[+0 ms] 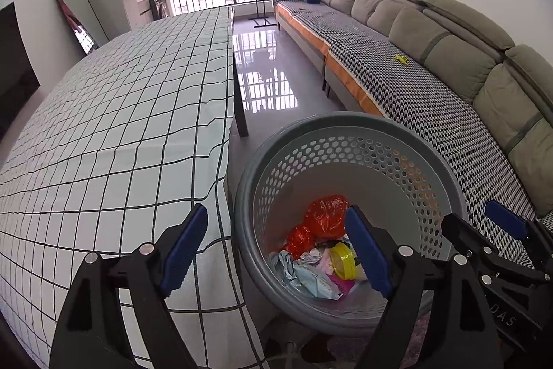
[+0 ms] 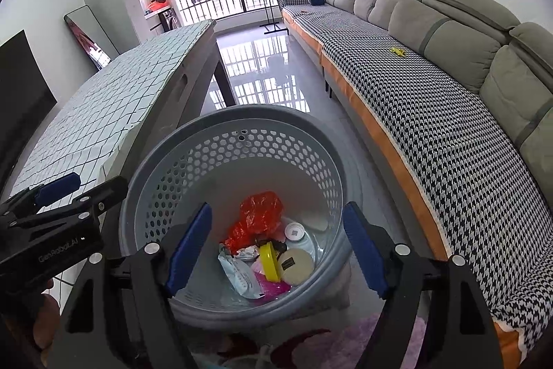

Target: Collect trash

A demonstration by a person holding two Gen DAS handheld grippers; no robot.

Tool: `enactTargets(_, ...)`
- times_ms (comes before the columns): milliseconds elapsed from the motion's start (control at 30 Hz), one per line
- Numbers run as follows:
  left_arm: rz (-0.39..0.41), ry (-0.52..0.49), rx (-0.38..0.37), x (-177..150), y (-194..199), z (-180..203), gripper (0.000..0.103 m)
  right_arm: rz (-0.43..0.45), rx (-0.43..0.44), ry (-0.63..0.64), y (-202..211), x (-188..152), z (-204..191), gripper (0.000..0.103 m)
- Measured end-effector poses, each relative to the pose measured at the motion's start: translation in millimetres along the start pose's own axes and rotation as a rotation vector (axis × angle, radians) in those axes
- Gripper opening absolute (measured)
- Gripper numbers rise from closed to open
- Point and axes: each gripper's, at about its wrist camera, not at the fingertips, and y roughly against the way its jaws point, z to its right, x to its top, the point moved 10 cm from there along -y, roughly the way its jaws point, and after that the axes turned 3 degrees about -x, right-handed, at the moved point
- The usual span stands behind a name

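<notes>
Trash lies at the bottom of the grey perforated basket (image 2: pixel 242 144), which stands on the floor between the counter (image 1: pixel 114 113) with its checked cloth and the long grey sofa (image 1: pixel 449 57). Inside are a crumpled red plastic bag (image 2: pixel 261 210), a yellow lid (image 2: pixel 269 261), a round cream lid (image 2: pixel 296 266), a small white cap (image 2: pixel 294 231), a pale blue wrapper (image 2: pixel 238 275) and something pink (image 2: pixel 271 286). The right tongs (image 2: pixel 276 251) hang above the basket mouth, wide open, and hold nothing. The left tongs (image 1: pixel 276 251) are also wide open and empty, with one finger over the counter edge and the other over the basket. A small yellow thing (image 1: pixel 401 58) lies on the sofa seat, well apart from the basket.
</notes>
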Motion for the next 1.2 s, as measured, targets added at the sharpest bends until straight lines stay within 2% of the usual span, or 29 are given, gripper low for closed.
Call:
enactTargets(133, 0.011, 0.003, 0.006, 0, 4, -2, 0.088, 0.006, -0.006, 0.004, 2, 0, 0, 0.075)
enactTargets(500, 0.036, 0.011, 0.033, 0, 12, -9, 0.094, 0.021, -0.017, 0.002, 7, 0, 0, 0.075)
enactTargets(1200, 0.032, 0.013, 0.058, -5, 16, -13, 0.097, 0.028, -0.021, 0.008, 13, -2, -3, 0.075)
